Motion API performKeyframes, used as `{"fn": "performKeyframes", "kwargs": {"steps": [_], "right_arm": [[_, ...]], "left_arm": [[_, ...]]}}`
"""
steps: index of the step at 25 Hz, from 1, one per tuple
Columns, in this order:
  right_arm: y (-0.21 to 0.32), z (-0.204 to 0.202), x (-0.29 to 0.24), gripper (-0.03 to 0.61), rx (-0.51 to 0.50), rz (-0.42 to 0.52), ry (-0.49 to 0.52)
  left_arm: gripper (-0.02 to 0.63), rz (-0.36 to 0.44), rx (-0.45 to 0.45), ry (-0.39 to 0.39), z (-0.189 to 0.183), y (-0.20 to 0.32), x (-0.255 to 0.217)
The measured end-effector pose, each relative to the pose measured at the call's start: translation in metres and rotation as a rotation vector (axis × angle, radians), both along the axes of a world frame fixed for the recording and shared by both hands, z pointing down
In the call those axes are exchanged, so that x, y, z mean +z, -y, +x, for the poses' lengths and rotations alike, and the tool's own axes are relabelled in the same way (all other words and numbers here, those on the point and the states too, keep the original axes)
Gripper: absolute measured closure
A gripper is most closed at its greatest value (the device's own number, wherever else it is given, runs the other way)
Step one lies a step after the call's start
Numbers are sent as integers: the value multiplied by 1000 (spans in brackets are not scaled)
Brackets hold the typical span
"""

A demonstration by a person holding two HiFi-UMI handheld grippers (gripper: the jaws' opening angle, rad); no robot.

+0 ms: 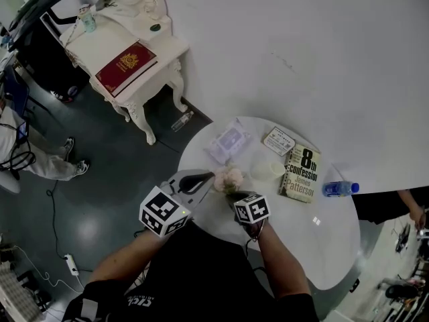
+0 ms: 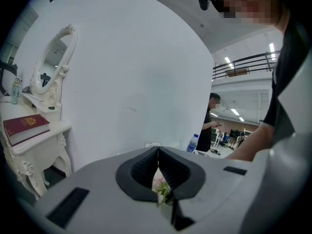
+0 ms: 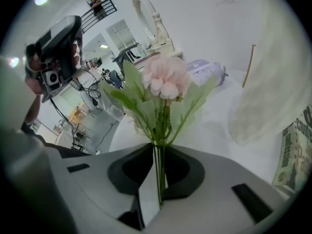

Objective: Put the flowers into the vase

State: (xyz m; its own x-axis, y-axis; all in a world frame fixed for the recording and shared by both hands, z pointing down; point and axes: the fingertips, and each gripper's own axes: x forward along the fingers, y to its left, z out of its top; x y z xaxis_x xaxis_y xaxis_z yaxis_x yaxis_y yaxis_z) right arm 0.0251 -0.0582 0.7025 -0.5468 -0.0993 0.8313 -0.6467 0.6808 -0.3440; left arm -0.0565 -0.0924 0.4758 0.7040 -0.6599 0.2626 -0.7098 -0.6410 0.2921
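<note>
White wall (image 1: 301, 45), dark grey floor (image 1: 100, 200), and a round white table (image 1: 335, 247) pushed up against that wall, so a pretty bare room. Off to the left there's an ornate side table (image 1: 167, 45) with a red book (image 1: 125, 66) on it and an oval mirror (image 2: 53, 62) behind. On the round one: a paperback (image 1: 300, 174), a blue-capped water bottle (image 1: 340, 189) lying on its side near it, a clear plastic packet (image 1: 228, 143), a small card (image 1: 278, 141) and the pale vase (image 1: 268, 170). The flowers (image 3: 165, 77) are really one pink bloom with green leaves on thin stems, held above the near edge of the round table, just left of the vase and not in it. The long axis runs straight along the right gripper (image 3: 158, 150): stems down between the jaws, bloom at the far end. In the head view that means it points away from the person, toward the wall and a bit left. That gripper's jaws are nearly together and pinch the stems. The left gripper (image 2: 157, 150) is closed all the way with nothing between its tips. It points across at the bloom from the left, tips right beside it. Can't tell if they actually touch it.
</note>
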Motion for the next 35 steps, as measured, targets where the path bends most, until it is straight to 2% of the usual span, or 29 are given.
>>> {"fn": "performKeyframes", "kwargs": {"steps": [8, 24, 35], "right_arm": [[1, 21, -22, 522, 67, 51, 37], [-10, 52, -99, 529, 102, 217, 164], [-18, 78, -128, 529, 106, 278, 212]], "left_arm": [[603, 14, 25, 6, 8, 2, -4], [603, 28, 63, 36, 39, 18, -9], [603, 9, 62, 48, 63, 16, -3]]}}
